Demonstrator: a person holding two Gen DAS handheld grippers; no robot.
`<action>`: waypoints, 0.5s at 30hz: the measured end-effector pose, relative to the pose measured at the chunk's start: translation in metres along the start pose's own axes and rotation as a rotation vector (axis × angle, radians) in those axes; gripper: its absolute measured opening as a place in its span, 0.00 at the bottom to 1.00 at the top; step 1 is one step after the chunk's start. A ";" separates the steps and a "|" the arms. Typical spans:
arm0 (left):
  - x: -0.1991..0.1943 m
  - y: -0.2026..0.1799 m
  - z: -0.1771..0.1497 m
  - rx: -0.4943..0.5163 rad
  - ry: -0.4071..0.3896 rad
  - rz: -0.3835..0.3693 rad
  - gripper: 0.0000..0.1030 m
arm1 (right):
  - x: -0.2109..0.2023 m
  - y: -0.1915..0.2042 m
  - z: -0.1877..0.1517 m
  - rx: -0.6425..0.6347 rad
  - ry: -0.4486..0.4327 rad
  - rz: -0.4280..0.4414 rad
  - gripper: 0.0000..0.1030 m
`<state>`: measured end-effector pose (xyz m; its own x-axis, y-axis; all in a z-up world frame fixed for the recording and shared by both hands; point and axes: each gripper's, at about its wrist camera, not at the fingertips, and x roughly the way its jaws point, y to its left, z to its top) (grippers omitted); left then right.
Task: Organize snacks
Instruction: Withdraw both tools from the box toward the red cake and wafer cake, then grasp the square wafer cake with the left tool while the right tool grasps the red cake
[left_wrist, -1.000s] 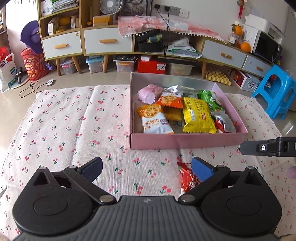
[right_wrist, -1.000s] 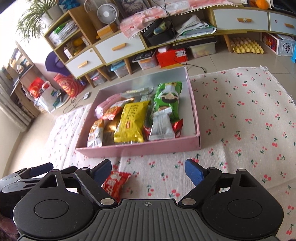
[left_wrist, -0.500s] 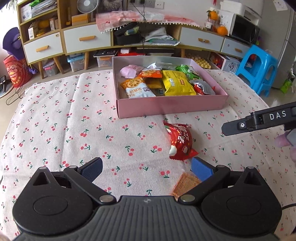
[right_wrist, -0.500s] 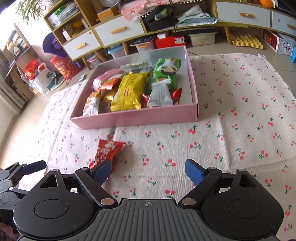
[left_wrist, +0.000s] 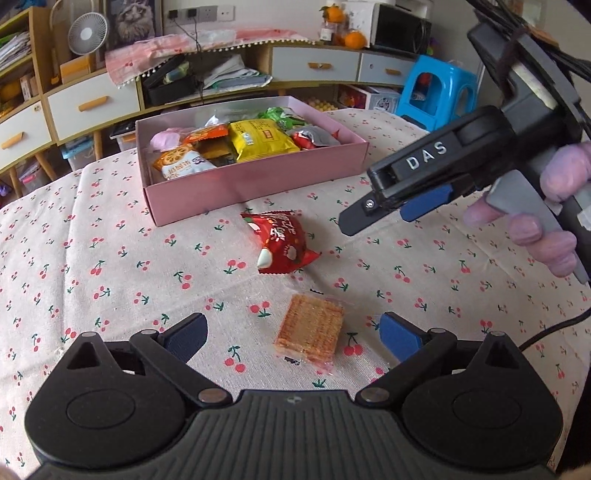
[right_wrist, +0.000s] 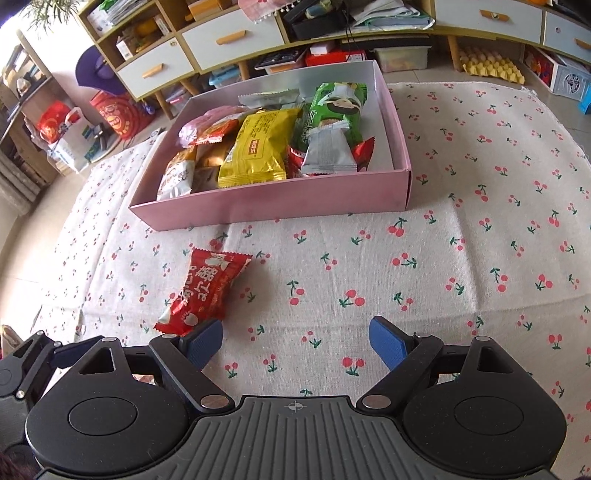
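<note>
We log most snacks in the pink box (right_wrist: 273, 206); red packet (left_wrist: 282, 242) and wafer (left_wrist: 309, 328) remain on the cloth, left gripper (left_wrist: 291, 338) and right gripper (right_wrist: 295, 341) jaws both spread, holding nothing.

cloth (left_wrist: 110, 258): woven fabric, matt, cherry print
box (right_wrist: 280, 199): pink card, matt outside, silvery inside
red packet (left_wrist: 282, 242): glossy foil
wafer (left_wrist: 309, 328): clear glossy wrap
pads (right_wrist: 386, 343): blue, ribbed

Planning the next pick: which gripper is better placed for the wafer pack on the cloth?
Left. The left gripper is open with the wafer pack between its fingers; the right gripper sees only the red packet.
</note>
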<state>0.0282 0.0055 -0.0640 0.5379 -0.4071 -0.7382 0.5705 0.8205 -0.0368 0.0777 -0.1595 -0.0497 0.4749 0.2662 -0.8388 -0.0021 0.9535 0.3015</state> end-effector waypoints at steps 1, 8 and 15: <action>0.000 -0.002 0.000 0.008 -0.003 -0.004 0.91 | 0.001 0.001 0.000 0.007 0.002 0.002 0.86; 0.005 -0.005 -0.001 0.026 0.033 -0.039 0.50 | 0.008 0.013 0.003 0.025 0.012 0.018 0.86; 0.004 0.002 -0.003 -0.002 0.052 -0.030 0.33 | 0.015 0.028 0.006 0.030 0.024 0.034 0.86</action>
<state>0.0298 0.0062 -0.0689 0.4875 -0.4098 -0.7710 0.5844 0.8092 -0.0606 0.0896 -0.1297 -0.0514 0.4539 0.3016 -0.8384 0.0091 0.9394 0.3428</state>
